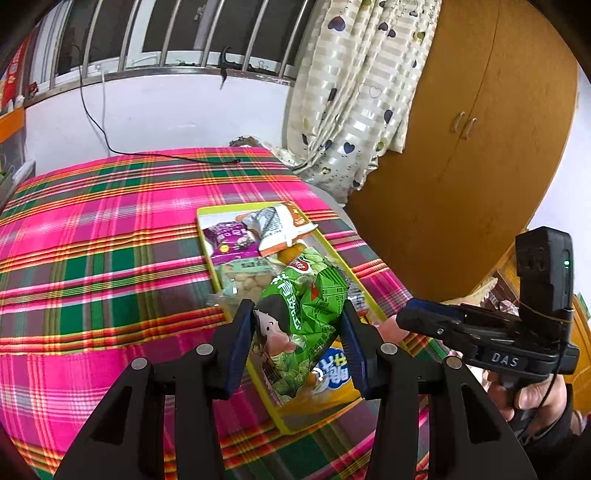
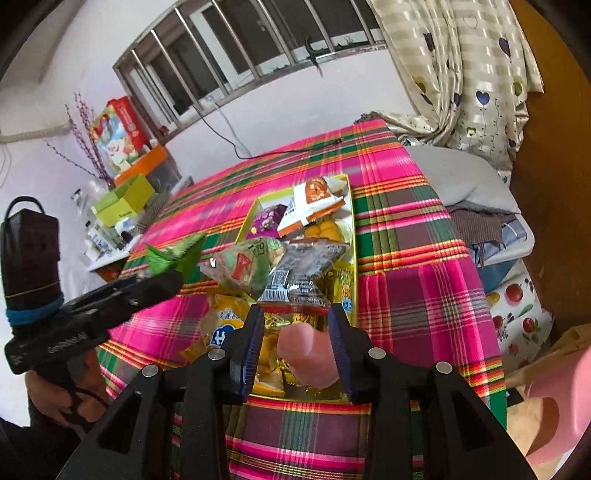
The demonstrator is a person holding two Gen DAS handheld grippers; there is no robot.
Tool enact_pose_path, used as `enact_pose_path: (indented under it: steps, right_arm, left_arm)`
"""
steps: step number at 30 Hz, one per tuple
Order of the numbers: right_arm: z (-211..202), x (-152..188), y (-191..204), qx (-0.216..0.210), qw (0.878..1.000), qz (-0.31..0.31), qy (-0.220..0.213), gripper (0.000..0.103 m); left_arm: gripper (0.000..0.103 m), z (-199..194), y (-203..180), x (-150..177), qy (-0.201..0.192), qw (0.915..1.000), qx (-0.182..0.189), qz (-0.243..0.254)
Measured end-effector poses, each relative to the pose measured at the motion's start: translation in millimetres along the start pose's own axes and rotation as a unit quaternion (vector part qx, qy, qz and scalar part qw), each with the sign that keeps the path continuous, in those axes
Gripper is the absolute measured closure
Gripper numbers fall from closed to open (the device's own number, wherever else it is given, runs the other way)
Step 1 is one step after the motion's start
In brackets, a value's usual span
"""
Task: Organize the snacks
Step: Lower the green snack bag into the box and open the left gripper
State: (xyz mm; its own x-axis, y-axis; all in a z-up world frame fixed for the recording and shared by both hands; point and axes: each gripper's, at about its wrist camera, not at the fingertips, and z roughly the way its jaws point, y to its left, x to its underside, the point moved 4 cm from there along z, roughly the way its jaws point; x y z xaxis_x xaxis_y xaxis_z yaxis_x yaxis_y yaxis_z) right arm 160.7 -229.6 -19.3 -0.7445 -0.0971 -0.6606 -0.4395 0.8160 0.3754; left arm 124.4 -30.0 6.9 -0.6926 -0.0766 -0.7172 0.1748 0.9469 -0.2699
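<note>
Gripping a green snack packet (image 1: 303,317) between its blue pads, the left gripper (image 1: 299,325) hangs over the near half of the yellow tray (image 1: 288,424) — packet crumpled, pinched from both sides, lifted clear of the other snacks. Right gripper (image 2: 295,325): pads parted w/ a small gap each side, nothing pinched; a silver-grey packet (image 2: 299,277) w/ a red sealed edge lies just past the fingertips on top of the pile, and no earlier view is on hand to compare. A pink rounded thing, blurred, sits between the right jaws close to the lens — can't tell what it is. Below both grippers the tray is packed: yellow packet (image 2: 218,325) w/ blue lettering at the near end, a clear-and-green bag of pale round snacks (image 2: 247,269) mid-tray, a purple packet (image 1: 231,240) and an orange-and-white packet (image 1: 284,225) at the far end, the latter overhanging the rim. Tray rests on a pink-green plaid cloth (image 1: 110,240) over a bed. Further out: barred window (image 1: 166,33), heart-print curtain (image 1: 354,92), brown wardrobe (image 1: 480,147) on the right. A hand (image 1: 535,398) holds the right gripper's handle.
</note>
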Motion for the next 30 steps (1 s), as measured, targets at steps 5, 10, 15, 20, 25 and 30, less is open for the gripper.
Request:
enact_pose_path:
  steps: [5,10,15,20,25,30]
  right_arm:
    - [-1.5,-3.8,-5.9,0.0,1.0,0.003,-0.003,0.068]
    - [0.9,-5.0,-13.1,-0.003,1.0,0.008,-0.002,0.068]
    - [3.2,-7.7,-20.6,-0.004,1.0,0.013,-0.002,0.068]
    - [6.9,-8.2,-25.0,-0.006,1.0,0.015,0.001,0.068]
    - [7.3,-9.5,-25.3,-0.007,1.0,0.013,0.002,0.067]
    - [6.4,-8.1,-21.7,-0.006,1.0,0.01,0.003,0.065]
  left_arm:
    - [0.056,19.0,-6.6,-6.9,0.013,0.9999,0.001,0.0]
    - [0.056,34.0,-15.6,-19.7,0.013,0.9998,-0.007,0.013]
    - [0.056,56.7,-20.6,-31.7,0.017,0.999,-0.029,0.031]
    - [0.056,82.0,-17.3,-34.0,0.037,0.9972,-0.051,0.04]
    - [0.054,87.2,-15.0,-35.3,0.033,0.9974,-0.051,0.039]
    - [0.051,81.7,-12.2,-36.9,0.021,0.9982,-0.049,0.029]
